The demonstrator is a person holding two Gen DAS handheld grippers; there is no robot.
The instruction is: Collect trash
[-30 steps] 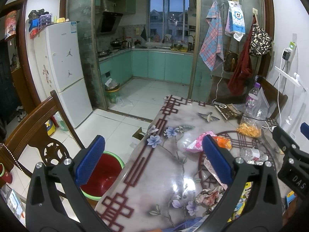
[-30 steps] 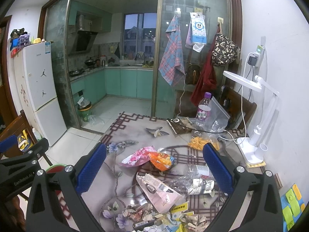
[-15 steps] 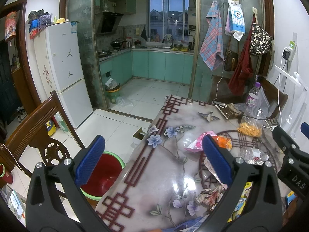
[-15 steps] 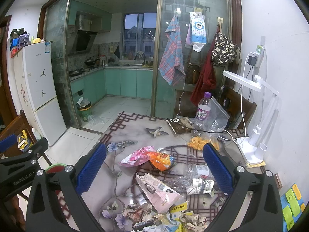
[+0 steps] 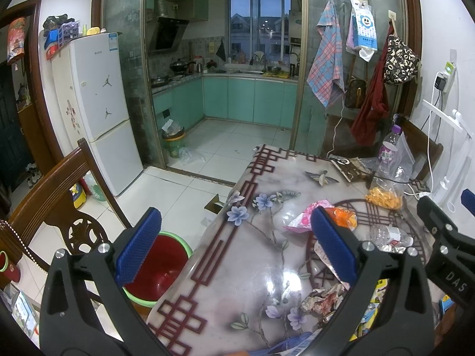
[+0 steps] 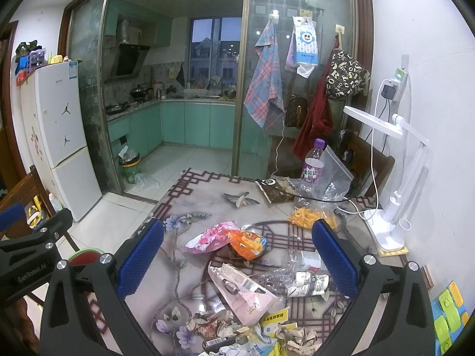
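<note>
Left gripper [image 5: 236,244]: jaws spread wide, nothing between them; it hangs over the left edge of the bench, with the bin below and to the left.
Right gripper [image 6: 237,256]: jaws spread wide, empty; held above the litter, touching none of it.
Bench [image 6: 190,204]: glossy top with flower and lattice print; the trash is strewn over its near and right part.
Pink wrapper [image 6: 207,237]: lies flat between the right gripper's fingers in its view, touching the orange wrapper.
Orange wrapper [image 6: 248,241]: just right of the pink one, partly over it.
Pale pink packet [image 6: 243,290]: nearer the right gripper, below the two wrappers.
Crushed clear bottle [image 6: 299,259]: on its side, by the inner face of the right finger in that view.
Crumpled papers [image 6: 210,324]: heaped at the near edge, under the right gripper.
Bin [image 5: 161,270]: red inside with a green rim, on the floor just beside the bench's left edge, behind the left gripper's left finger.
Upright bottle [image 6: 311,167]: purple cap, at the far right of the bench, well apart from both grippers.
Desk lamp [image 6: 386,178]: white, on the far right edge.
</note>
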